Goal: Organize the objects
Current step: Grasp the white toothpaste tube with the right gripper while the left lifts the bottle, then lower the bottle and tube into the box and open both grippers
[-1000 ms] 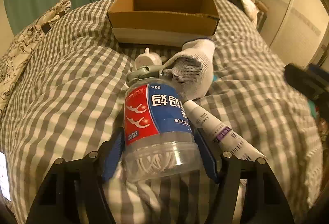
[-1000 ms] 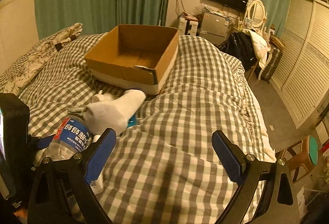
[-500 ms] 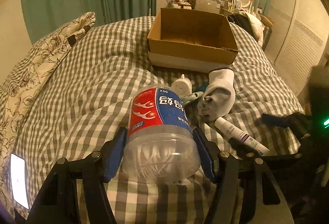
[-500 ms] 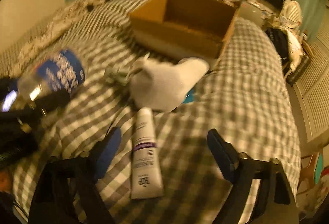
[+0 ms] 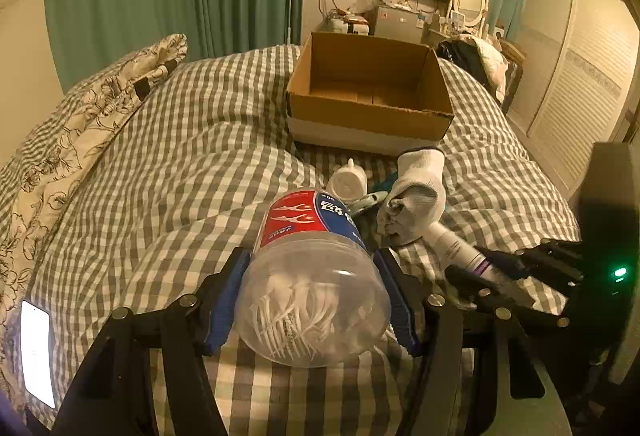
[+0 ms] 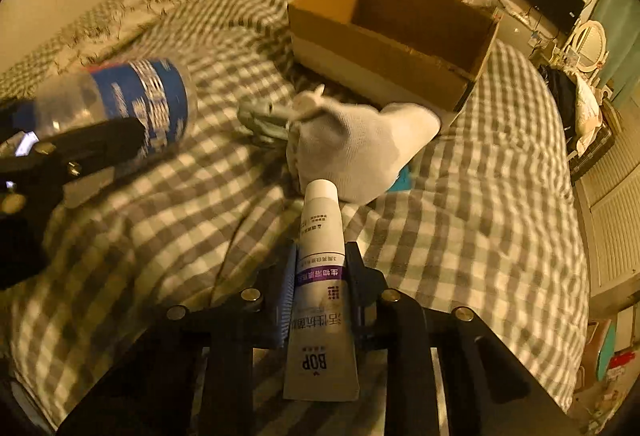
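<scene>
My left gripper (image 5: 312, 300) is shut on a clear plastic jar (image 5: 312, 276) with a red and blue label, holding it above the checked bedspread; the jar also shows in the right wrist view (image 6: 132, 104). My right gripper (image 6: 320, 276) is shut on a white tube (image 6: 322, 296) that lies on the bed; the tube also shows in the left wrist view (image 5: 452, 244). A white glove (image 6: 356, 152) lies just beyond the tube's cap. An open cardboard box (image 5: 368, 96) stands further back on the bed.
A small white bottle (image 5: 347, 183) and a grey-green item (image 5: 366, 201) lie beside the glove (image 5: 416, 196). A patterned pillow (image 5: 80, 124) lies at the left. A lit phone (image 5: 36, 352) lies near the bed's front left. Wardrobe doors (image 5: 576, 84) stand at the right.
My left gripper has lifted the jar and pulled back from the pile. My right gripper has moved in over the tube and shut on it.
</scene>
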